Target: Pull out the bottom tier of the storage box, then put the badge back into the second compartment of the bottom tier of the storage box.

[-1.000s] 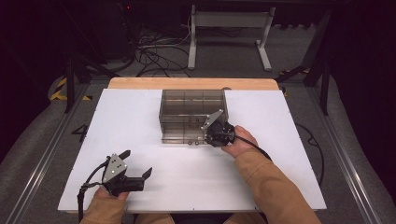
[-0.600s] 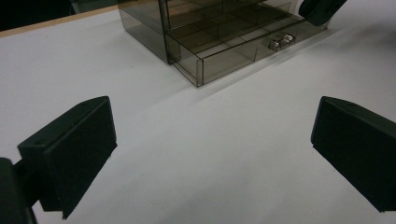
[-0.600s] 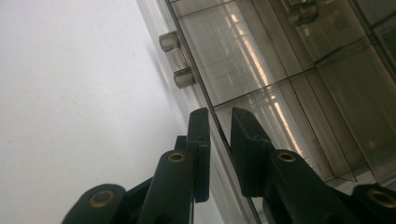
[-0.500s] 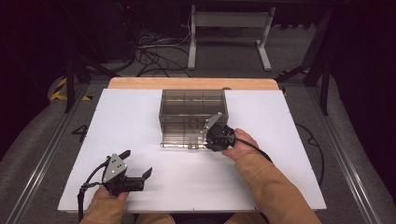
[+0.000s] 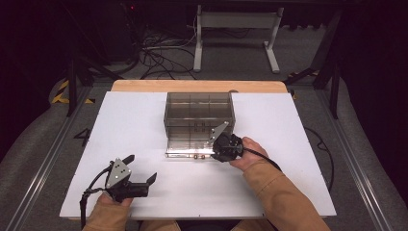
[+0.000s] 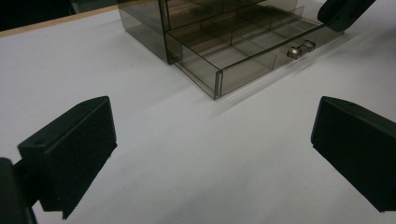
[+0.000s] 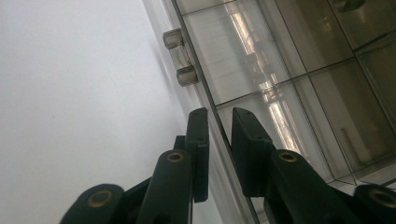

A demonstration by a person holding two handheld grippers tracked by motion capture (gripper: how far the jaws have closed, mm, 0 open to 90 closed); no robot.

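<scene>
Jaws of the right gripper (image 7: 219, 123) pinch the drawer (image 5: 185, 144) front, left gripper (image 5: 142, 171) wide; next, a straight pull.

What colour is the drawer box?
Smoky transparent grey-brown drawer box, clearest in the left gripper view.

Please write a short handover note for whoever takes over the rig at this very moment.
Right gripper: jaws straddle the front wall of the bottom drawer, beside its knob; whether they pinch it I cannot tell.
Left gripper: open, holding nothing, over the white table at its near left.
Organiser: at the table's middle, bottom drawer pulled partly out; its compartments look bare.
Done: drawer partly open.
Left: probably finishing the pull, then releasing.
</scene>
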